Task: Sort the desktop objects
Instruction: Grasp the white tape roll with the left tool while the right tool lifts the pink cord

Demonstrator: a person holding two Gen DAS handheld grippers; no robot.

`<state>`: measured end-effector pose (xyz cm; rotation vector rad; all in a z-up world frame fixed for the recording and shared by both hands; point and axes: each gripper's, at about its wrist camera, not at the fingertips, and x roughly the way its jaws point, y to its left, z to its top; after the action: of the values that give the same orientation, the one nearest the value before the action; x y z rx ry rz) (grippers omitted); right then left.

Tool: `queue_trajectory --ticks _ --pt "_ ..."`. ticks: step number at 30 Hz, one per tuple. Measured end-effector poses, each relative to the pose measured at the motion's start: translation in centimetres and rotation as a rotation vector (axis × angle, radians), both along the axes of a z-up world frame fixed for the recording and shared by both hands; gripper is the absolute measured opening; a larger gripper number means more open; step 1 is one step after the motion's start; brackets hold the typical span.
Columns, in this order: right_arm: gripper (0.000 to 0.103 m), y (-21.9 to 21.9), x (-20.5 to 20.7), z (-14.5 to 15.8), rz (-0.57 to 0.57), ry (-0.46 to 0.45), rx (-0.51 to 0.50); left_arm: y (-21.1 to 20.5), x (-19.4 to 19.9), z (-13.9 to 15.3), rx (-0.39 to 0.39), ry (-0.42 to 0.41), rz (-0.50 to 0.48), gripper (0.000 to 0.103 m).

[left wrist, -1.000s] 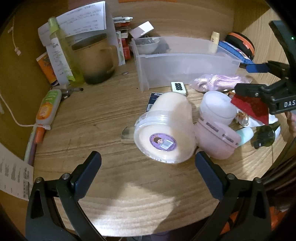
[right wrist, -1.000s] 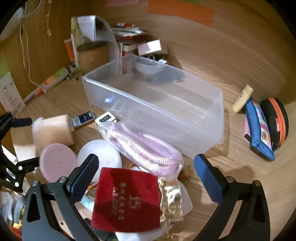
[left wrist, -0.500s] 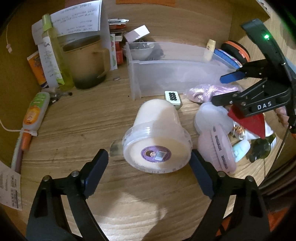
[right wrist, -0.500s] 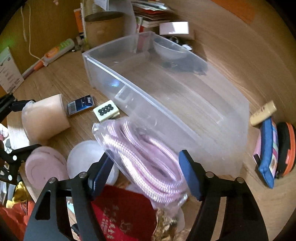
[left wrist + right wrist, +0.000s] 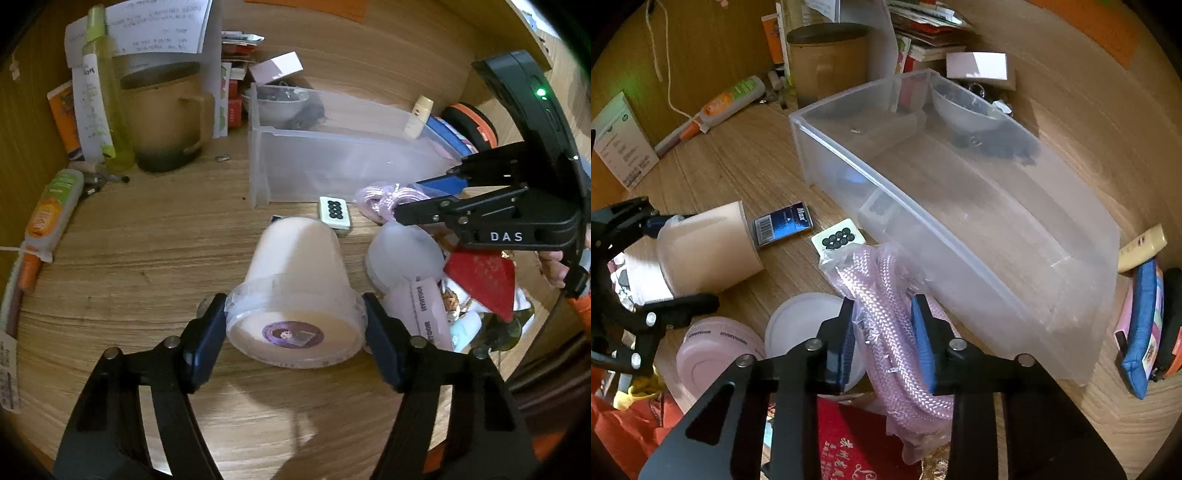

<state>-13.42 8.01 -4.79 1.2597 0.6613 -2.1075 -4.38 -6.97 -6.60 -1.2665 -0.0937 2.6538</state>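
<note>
Nearby, "Max" reads on a small blue box [image 5: 783, 226] beside the lidded tub [image 5: 295, 295], which the left gripper [image 5: 295, 343], closing, clasps at its rim. The right gripper [image 5: 882, 339], marked "DAS", has closed narrowly on the bagged pink rope [image 5: 886, 306] against the clear bin's [image 5: 960, 229] wall; bare tabletop [image 5: 147, 258] lies left.

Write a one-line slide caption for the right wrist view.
Right gripper closing on the bagged pink rope beside the clear plastic bin.
</note>
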Motion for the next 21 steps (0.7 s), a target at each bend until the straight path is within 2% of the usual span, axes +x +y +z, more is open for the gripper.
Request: queue_trajectory --ticks 6,11,14,21 --pt "0.019 1.0 0.1 1.1 -0.032 0.021 -0.057 -0.2 0.0 0.6 -0.029 0.016 0.023 0.070" --pt "0.019 1.8 0.3 2.4 -0.046 0.051 -0.105 -0.6 -0.3 2.2 -0.044 0.056 0.047 0.070" --pt "0.018 2.1 0.4 3.1 -0.048 0.065 -0.131 -0.7 -0.9 2.5 -0.060 0.054 0.056 0.070" --pt "0.018 2.6 0.8 4.7 -0.047 0.094 -0.182 -1.2 -2.0 2.6 -0.033 0.036 0.063 0.070"
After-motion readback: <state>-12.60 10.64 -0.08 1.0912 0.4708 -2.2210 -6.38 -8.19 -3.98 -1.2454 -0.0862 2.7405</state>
